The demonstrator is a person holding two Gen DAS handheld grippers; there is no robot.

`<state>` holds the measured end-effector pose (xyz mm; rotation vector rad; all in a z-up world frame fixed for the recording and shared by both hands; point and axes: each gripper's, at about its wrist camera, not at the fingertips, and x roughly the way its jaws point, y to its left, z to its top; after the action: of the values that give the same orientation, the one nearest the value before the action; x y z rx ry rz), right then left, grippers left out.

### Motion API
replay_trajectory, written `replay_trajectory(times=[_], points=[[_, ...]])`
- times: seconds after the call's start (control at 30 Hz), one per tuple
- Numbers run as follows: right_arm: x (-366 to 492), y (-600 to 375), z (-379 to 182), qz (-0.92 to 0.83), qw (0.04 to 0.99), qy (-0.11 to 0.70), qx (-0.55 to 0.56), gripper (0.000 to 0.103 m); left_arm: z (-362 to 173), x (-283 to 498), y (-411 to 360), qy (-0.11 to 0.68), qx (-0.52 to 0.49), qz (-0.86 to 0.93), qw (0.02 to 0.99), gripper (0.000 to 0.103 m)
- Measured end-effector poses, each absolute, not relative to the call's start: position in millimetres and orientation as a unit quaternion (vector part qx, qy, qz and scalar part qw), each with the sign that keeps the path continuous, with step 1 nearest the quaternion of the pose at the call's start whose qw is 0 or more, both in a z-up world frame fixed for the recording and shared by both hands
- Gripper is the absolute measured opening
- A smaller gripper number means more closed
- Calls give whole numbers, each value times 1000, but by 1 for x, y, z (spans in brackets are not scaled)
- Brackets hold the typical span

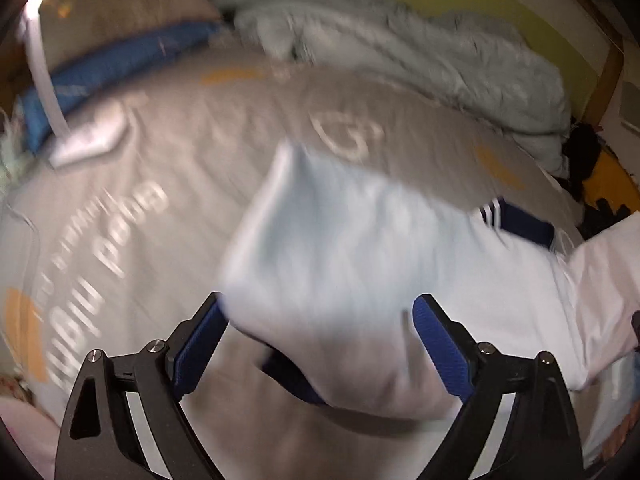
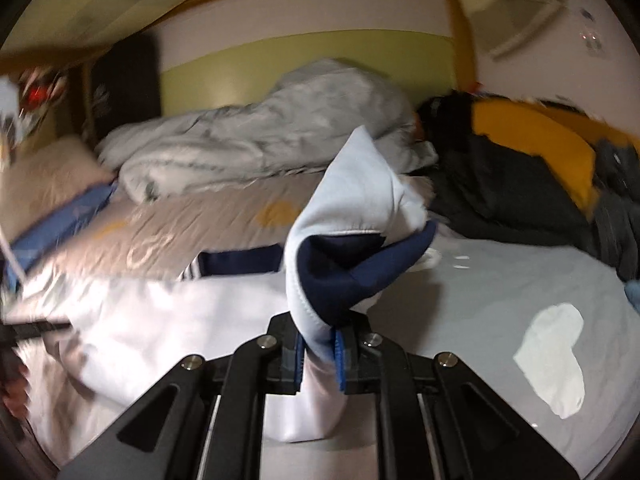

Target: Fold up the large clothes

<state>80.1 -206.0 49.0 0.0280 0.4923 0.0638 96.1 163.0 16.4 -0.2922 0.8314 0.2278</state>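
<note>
Nearest, the right hand-held gripper (image 2: 319, 354) is clamped tight on a fold of a large white garment with navy blue trim (image 2: 344, 216), lifting that part above the bed (image 2: 480, 280). The left hand-held gripper (image 1: 320, 336) stands wide apart, its blue pads either side of the same white cloth (image 1: 340, 248) without pressing it. The rest of the garment lies spread on the grey printed bed cover (image 1: 160, 160). Farther back, a crumpled pale grey blanket (image 2: 248, 148) sits along the bed's far edge.
</note>
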Motion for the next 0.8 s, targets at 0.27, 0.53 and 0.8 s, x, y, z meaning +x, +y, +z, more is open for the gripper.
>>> replay_trajectory(times=[0.27, 0.53, 0.8], points=[[95, -123, 3, 48, 945, 280, -161, 11, 50, 78, 150, 315, -85, 105, 939, 92], [101, -152, -4, 123, 929, 346, -51, 13, 60, 71, 143, 294, -73, 84, 949, 92], [103, -166, -1, 6, 940, 332, -82, 9, 58, 70, 144, 296, -80, 84, 948, 92]])
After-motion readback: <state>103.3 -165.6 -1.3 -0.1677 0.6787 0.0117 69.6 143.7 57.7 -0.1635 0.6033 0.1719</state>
